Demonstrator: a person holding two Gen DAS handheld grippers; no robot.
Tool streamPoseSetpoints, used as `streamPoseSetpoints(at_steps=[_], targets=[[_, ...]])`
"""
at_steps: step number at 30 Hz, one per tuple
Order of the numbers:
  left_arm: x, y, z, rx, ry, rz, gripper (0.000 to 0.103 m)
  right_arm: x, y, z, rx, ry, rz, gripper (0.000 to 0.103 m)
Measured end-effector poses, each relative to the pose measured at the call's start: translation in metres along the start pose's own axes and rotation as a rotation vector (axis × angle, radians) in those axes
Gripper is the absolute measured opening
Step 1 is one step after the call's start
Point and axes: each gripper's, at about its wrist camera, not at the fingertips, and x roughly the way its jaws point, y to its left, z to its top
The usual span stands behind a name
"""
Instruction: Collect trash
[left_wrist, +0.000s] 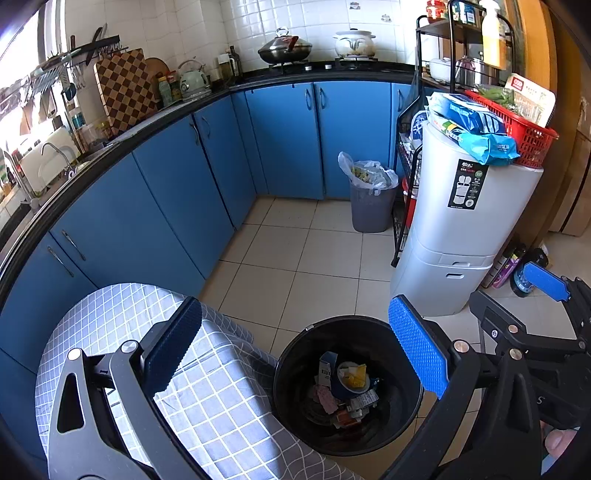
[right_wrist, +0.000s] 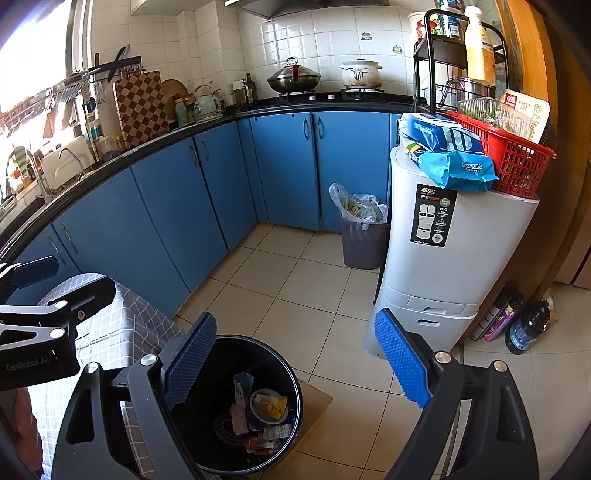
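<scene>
The left hand-held gripper (left_wrist: 295, 347) stands wide with nothing between its blue pads. The right hand-held gripper (right_wrist: 295, 358) is just as wide and just as empty. Both point down and forward over the floor, side by side, the right one showing at the edge of the left wrist view.

Just below and ahead of both sits the black bin (left_wrist: 291, 354), round and upright on the tiled floor, touching or nearly touching the checked cloth (left_wrist: 129, 321) that covers a tabletop on its left. Inside lies the collected trash (left_wrist: 347, 391): a small carton, a cup with yellow scraps, paper slips.

The bin lies between the left gripper's pads in its own view, but low and to the left in the right wrist view, so the left hand seems nearer to it. Being round, it has no long axis to line up with.

Farther off, by the blue cupboards, stands a grey basket (left_wrist: 371, 206) lined with a full plastic bag, well apart from both grippers; reaching it would mean going forward across the floor.
</scene>
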Motion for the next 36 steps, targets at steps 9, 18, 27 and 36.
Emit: streamPoseSetpoints(at_steps=[9, 18, 27, 36], targets=[[-0.004, -0.001, 0.001, 0.004, -0.006, 0.000, 0.100, -0.002, 0.001, 0.000, -0.001, -0.003, 0.000, 0.085], [-0.005, -0.002, 0.001, 0.004, -0.008, 0.001, 0.100, -0.002, 0.001, 0.000, 0.000, -0.002, 0.000, 0.085], [-0.008, -0.003, 0.002, 0.009, -0.012, 0.001, 0.100, -0.005, 0.002, 0.000, -0.002, -0.005, 0.001, 0.085], [-0.011, -0.005, 0.001, 0.015, -0.018, 0.002, 0.100, -0.010, 0.002, 0.003, -0.003, -0.008, 0.003, 0.085]])
